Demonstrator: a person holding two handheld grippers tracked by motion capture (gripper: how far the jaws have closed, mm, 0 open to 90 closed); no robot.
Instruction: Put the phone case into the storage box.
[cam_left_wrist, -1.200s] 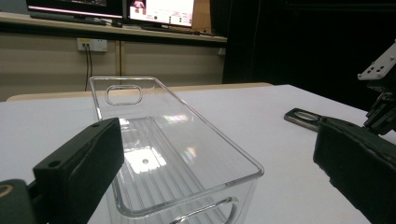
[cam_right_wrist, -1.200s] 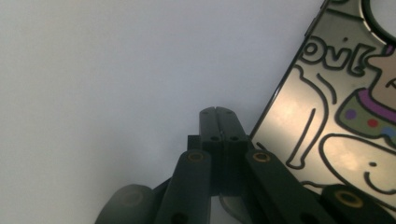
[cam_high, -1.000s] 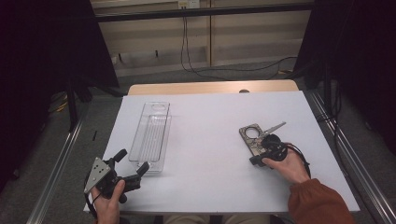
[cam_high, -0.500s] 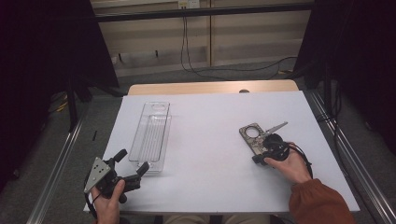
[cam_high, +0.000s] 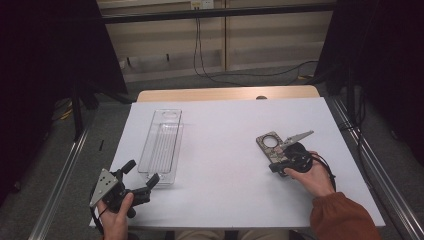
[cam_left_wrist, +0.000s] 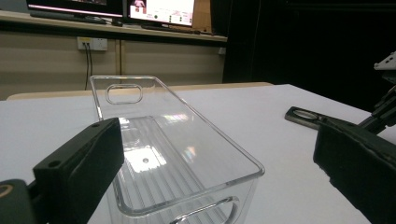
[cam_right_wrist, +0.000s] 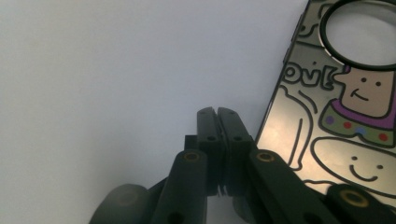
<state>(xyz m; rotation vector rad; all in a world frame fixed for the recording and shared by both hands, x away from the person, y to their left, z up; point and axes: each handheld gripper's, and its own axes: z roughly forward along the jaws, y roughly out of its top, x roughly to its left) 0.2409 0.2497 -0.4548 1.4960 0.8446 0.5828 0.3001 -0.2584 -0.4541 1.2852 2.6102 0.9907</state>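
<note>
At the near left corner of the white table (cam_high: 225, 150), the person's left hand (cam_high: 116, 220) is holding the left gripper (cam_high: 141, 176), its 2 black jaws standing well apart with nothing between them. They are pointing at the near short end of a clear plastic tray (cam_high: 161, 147), which is lying lengthwise just beyond them. In the left gripper view, the tray (cam_left_wrist: 177, 154) is sitting between the 2 spread jaws and a little past them, its ribbed floor bare and an oval handle slot showing in its far wall.

On the near right side, the right hand (cam_high: 314, 175) is holding the right gripper (cam_high: 274, 162) low over the table. In the right gripper view, the right gripper (cam_right_wrist: 217, 112) is showing its 2 jaws pressed together, flat face to flat face, with nothing clamped between them. The tips are resting just beside the long edge of a phone case (cam_right_wrist: 345, 107), a glossy one printed with cartoon faces and carrying a round camera opening near its far end. Whether the tips are touching that edge, I cannot tell.

From the high view, the phone case (cam_high: 269, 142) is lying flat on the right half of the table, well apart from the tray. The gripper's grey 3-cornered plate (cam_high: 298, 137) is sticking out to the right above the hand.
</note>
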